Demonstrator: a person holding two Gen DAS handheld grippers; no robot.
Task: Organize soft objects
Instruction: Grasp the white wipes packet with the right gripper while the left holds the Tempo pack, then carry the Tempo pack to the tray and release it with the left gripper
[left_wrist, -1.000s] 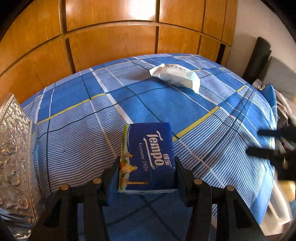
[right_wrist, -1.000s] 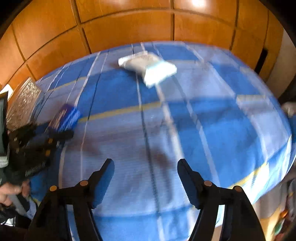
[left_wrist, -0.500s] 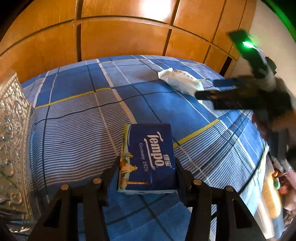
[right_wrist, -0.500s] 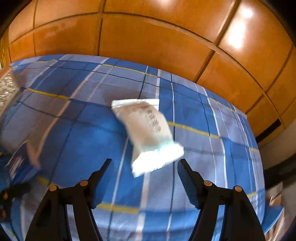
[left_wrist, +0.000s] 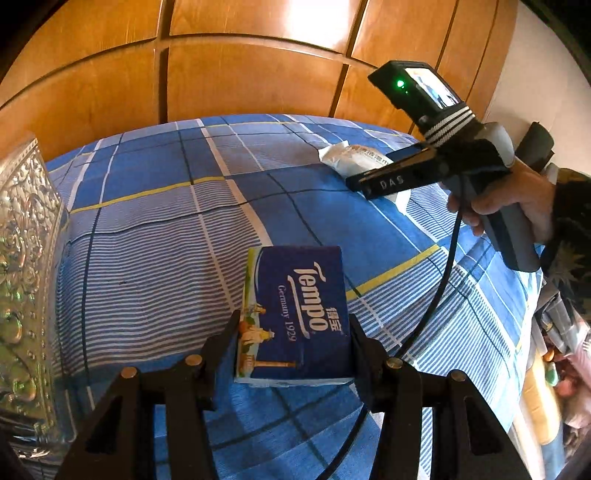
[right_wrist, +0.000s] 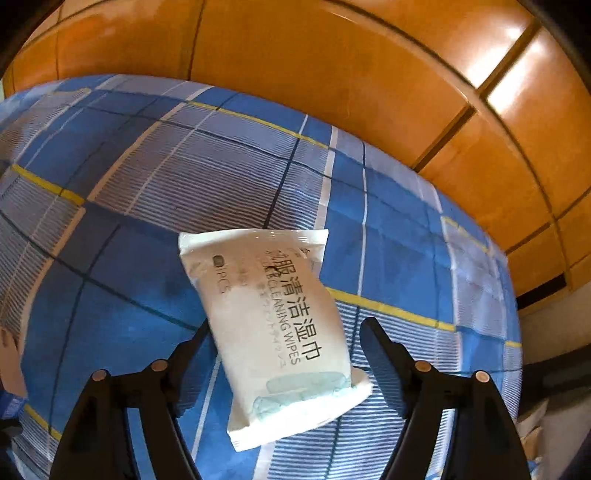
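My left gripper (left_wrist: 293, 347) is shut on a blue Tempo tissue pack (left_wrist: 295, 314), held just above the blue plaid bedsheet (left_wrist: 155, 258). A white pack of cleaning wipes (right_wrist: 275, 325) lies on the sheet. My right gripper (right_wrist: 284, 354) is open, its jaws on either side of the wipes pack, the left jaw at its edge and the right jaw apart from it. In the left wrist view the right gripper (left_wrist: 373, 184) reaches over the wipes pack (left_wrist: 351, 160) at the far right of the bed.
A silver embossed tray or box (left_wrist: 26, 280) stands at the left edge of the bed. A wooden panelled wall (left_wrist: 258, 74) runs behind the bed. The bed's right edge drops to cluttered items (left_wrist: 561, 350). A black cable (left_wrist: 436, 302) hangs from the right gripper.
My right gripper has moved forward over the bed until its open jaws straddle the wipes pack. My left gripper still holds the tissue pack and has turned slightly left.
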